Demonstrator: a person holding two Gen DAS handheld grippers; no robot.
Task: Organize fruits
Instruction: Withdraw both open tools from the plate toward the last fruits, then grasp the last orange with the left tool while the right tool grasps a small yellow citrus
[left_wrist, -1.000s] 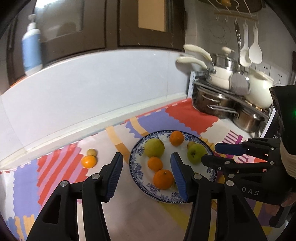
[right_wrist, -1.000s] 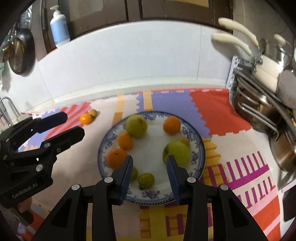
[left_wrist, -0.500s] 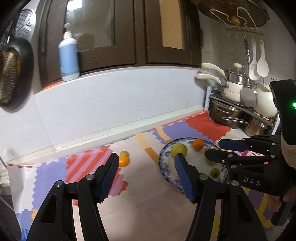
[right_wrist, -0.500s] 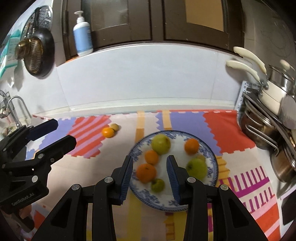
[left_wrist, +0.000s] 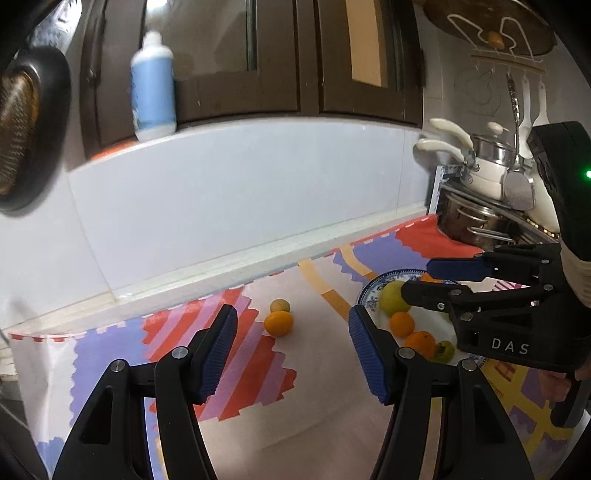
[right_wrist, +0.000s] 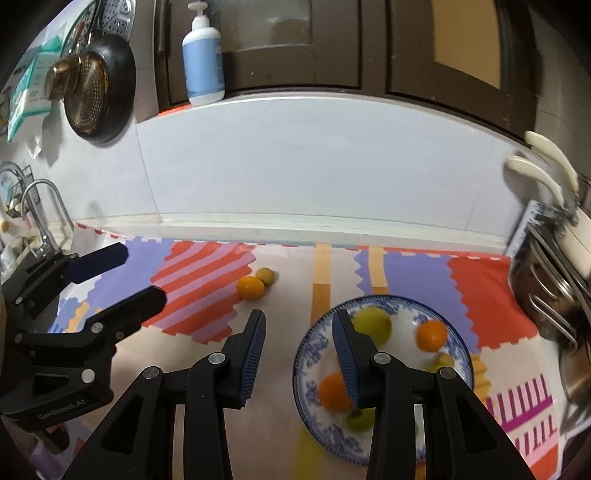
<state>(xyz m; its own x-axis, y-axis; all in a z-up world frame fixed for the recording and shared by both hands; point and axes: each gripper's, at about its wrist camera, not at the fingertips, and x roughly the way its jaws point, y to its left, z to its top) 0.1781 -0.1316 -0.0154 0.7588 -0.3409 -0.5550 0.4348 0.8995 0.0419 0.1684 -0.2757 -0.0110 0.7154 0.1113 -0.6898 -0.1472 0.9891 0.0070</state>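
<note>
The left gripper (left_wrist: 291, 354) hangs above the bench with its jaws wide and nothing between them; in the right wrist view it shows at the left edge (right_wrist: 122, 275), also spread. The right gripper (right_wrist: 299, 354) is likewise empty, jaws fairly wide, its right finger over the near-left rim of the plate (right_wrist: 306, 354); from the left wrist view it reaches across the plate (left_wrist: 365, 291) from the right (left_wrist: 421, 277).

The step in hand looks like fetching the two loose fruits onto the plate. To do it well, I would bring the left gripper forward and down over the orange (left_wrist: 279, 323), centre it between the pads, and close gently on its widest part so it does not squirt out or roll. The small yellow fruit (left_wrist: 280, 305) touches the orange on its far side, so the far edge of the pads should stop short of it, or it may be nudged away.

The orange lies on the mat (left_wrist: 236, 373) ahead of the left jaws, roughly on their centre line and a little toward the right finger, not yet between them. In the right wrist view the pair (right_wrist: 251, 287) (right_wrist: 265, 275) lies ahead of that gripper's left finger, well apart from the plate.

The plate, to the right, already holds several oranges and green fruits. Beyond, the bench meets a white wall; a bottle (right_wrist: 203, 59) stands on the ledge above.
</note>
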